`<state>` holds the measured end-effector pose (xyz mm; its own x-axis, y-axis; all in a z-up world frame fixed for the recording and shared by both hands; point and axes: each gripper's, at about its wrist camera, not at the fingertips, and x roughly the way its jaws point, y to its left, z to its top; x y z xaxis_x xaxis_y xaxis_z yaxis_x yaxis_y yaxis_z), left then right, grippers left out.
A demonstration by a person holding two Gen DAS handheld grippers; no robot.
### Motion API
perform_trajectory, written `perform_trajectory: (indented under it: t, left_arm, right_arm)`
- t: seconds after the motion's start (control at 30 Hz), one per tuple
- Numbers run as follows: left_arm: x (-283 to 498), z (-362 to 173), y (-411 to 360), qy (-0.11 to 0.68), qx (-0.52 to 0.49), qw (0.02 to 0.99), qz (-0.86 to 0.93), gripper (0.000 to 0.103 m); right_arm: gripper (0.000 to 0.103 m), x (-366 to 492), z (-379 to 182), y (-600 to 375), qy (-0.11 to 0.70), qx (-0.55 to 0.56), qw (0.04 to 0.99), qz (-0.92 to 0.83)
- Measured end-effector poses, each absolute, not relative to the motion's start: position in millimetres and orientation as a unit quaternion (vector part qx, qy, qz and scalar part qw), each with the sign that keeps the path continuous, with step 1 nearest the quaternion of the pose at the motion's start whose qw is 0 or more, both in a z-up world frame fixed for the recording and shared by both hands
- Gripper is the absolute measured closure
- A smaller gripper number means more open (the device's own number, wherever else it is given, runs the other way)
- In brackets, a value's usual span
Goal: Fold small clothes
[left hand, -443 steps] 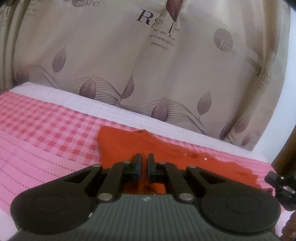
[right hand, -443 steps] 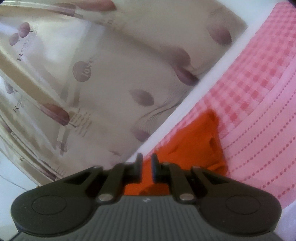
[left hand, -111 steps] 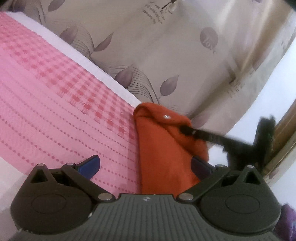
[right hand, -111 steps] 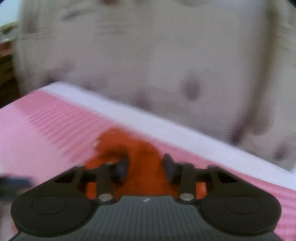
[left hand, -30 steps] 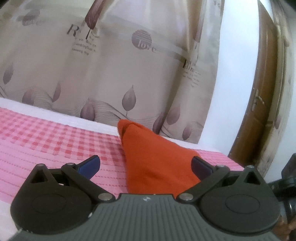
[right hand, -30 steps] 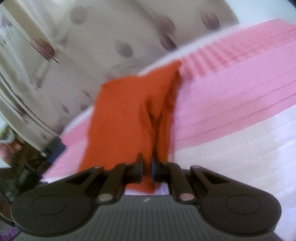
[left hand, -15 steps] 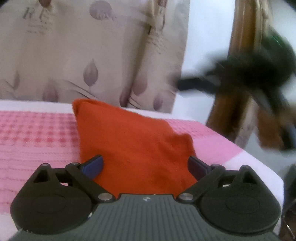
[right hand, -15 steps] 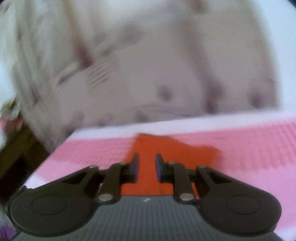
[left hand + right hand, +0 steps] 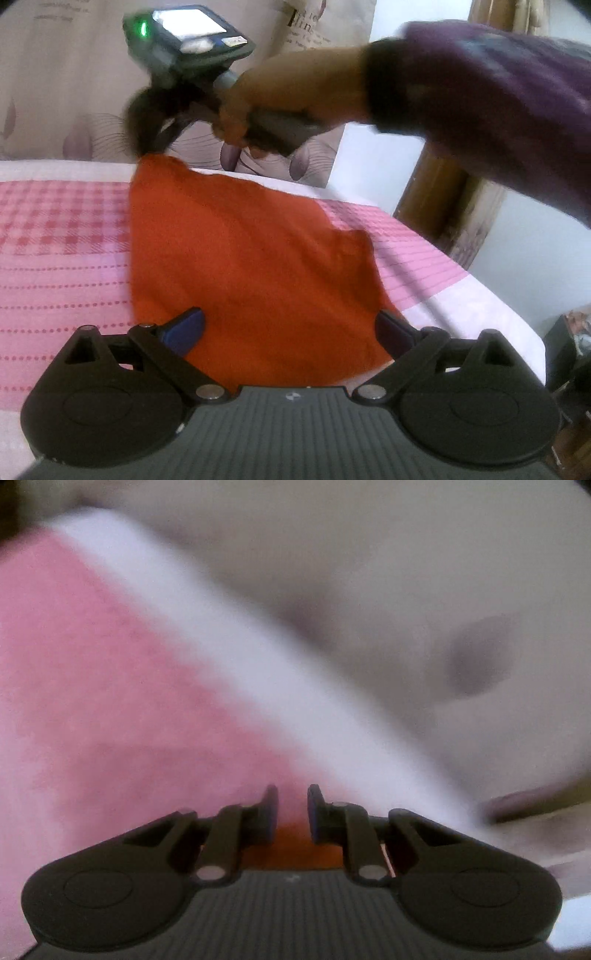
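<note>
Bed point(image 9: 55, 258) in pink check and dotted stripe, white border along its far edge under the curtain point(image 9: 55, 92). Orange cloth point(image 9: 240, 266) lies on the bed toward its right side, already doubled into a rough wedge: narrow tip at the far edge, broad end near the camera. Left gripper point(image 9: 288, 328) low over the broad end, jaws spread wide, cloth between them but pads not pressing on it. Right gripper point(image 9: 147, 147) reaches across from the right, a hand point(image 9: 288, 96) and purple sleeve point(image 9: 498, 110) behind it, its tips at the cloth's far tip. In the right wrist view, badly blurred, its jaws stand a narrow gap apart, orange showing low between them; no pad visibly bites the fabric, so I read it as not clamped, though the blur leaves doubt. Judgement: mid-fold, with the first folds done and the far tip about to be taken. Next move likely calls for the right jaws to close on that tip and carry it toward the near end, with the left pinning or gripping the broad end so the wedge does not slide.
</note>
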<state>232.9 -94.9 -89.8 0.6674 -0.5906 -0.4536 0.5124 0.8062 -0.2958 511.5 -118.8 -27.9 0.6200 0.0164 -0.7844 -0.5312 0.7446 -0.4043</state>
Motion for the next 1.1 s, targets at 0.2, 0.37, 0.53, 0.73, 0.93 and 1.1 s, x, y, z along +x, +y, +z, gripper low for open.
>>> perform_trajectory:
  t: [0.2,0.37,0.53,0.73,0.93,1.1]
  left_arm:
    - [232.6,-90.3,-100.1,0.275,-0.063,0.912,-0.299,0.004]
    - [233.6,-90.3,-100.0,0.273,-0.062,0.913,-0.296,0.003]
    - [231.8,-88.1,-99.7,0.273,-0.061,0.913,-0.295,0.001]
    - [230.5,-87.1,-99.2,0.274,-0.058,0.914,-0.294,0.001]
    - [229.3,-87.1,-97.7,0.273,-0.054,0.915,-0.294,0.001]
    - [228.4,-86.7,-99.2,0.275,-0.048,0.913,-0.297,0.001]
  right_arm:
    - [0.084,514.4,25.0,-198.5,0.363,-0.069,0.904,0.214]
    - [0.083,479.5,17.7,-186.6,0.391,-0.151,0.852,0.314]
    - [0.076,472.4,-14.3,-165.5,0.407,-0.270,0.825,0.285]
    - [0.076,482.8,-27.7,-161.3,0.408,-0.209,0.838,0.295]
    - [0.077,519.1,-43.5,-160.4,0.402,-0.149,0.883,0.193]
    - [0.075,562.5,-41.8,-247.0,0.469,0.192,0.840,0.194]
